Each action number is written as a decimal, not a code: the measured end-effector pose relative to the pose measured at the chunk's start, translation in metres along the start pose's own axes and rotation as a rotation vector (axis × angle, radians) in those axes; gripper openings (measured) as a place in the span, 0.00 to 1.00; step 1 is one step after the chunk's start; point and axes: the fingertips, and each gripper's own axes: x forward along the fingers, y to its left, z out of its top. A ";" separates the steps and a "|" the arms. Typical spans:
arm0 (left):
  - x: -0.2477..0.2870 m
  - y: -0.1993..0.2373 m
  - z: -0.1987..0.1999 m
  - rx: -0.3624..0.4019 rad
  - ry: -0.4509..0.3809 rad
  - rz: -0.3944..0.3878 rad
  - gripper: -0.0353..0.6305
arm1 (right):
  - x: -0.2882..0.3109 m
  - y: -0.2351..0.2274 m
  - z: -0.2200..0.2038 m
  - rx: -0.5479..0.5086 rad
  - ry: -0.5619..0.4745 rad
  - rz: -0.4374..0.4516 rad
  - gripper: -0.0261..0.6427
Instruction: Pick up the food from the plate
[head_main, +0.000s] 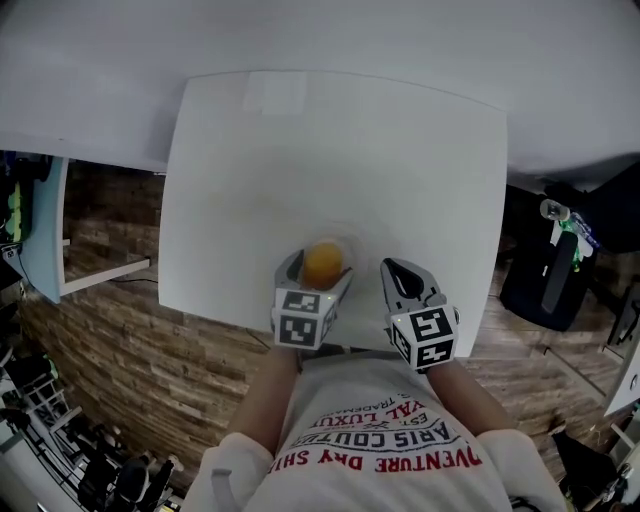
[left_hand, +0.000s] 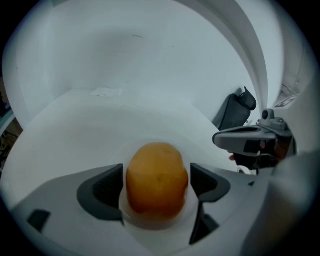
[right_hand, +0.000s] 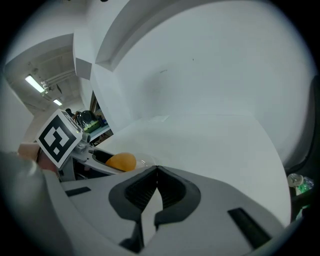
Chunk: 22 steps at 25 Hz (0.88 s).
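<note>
The left tongs (left_hand: 156, 184) stand open around the orange food (left_hand: 157, 167) on its clear plate (left_hand: 150, 221). The right tongs (right_hand: 156, 171), closed and empty, hover above the white bench (right_hand: 215, 142).

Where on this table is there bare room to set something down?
Nearly all of the white table is bare: from the plate out to the far, left and right edges. Only the near edge is crowded: the open left gripper flanks the food on the plate, and the shut right gripper sits just right of it.
</note>
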 end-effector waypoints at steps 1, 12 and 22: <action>0.003 0.000 -0.002 0.002 0.008 0.009 0.67 | 0.001 -0.001 -0.001 0.002 0.002 0.002 0.06; 0.012 0.004 -0.007 0.060 0.024 0.124 0.60 | 0.000 -0.009 -0.006 0.008 0.013 -0.007 0.06; 0.000 -0.003 0.008 0.029 -0.014 0.055 0.60 | -0.009 -0.006 0.000 0.001 -0.003 -0.031 0.06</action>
